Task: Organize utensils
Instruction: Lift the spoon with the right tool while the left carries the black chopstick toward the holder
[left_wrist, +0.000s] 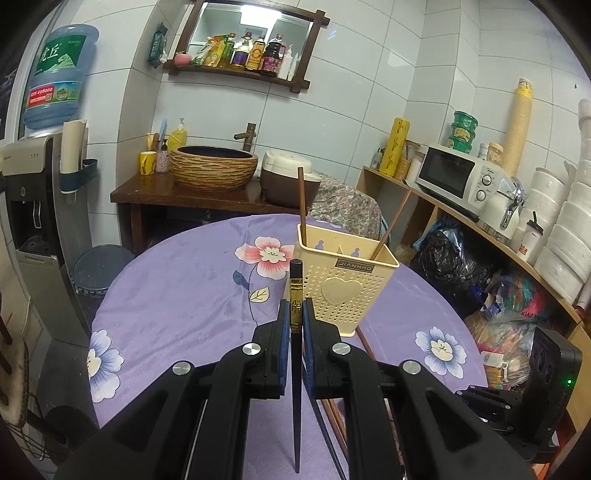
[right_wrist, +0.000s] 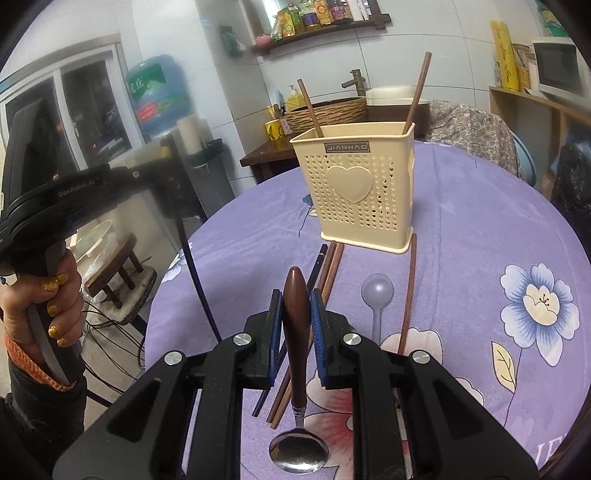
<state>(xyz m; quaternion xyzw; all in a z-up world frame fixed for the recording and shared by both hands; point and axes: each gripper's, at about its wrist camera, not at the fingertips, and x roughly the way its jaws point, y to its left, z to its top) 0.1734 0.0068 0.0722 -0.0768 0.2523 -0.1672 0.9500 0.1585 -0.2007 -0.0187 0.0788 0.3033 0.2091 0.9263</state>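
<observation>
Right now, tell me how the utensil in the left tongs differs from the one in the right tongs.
The left tongs grip a thin dark chopstick with a gold band; the right tongs grip a thick spoon with a brown wooden handle and a metal bowl. The chopstick is straight and slender, the spoon bulbous. Both are clamped and point toward the cream holder.

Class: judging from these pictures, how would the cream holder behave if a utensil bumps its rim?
The holder looks like thin perforated plastic, so probably light. It stands tall on a narrow base, so it may tip or slide on the cloth. Only two chopsticks lean inside, adding little weight.
</observation>
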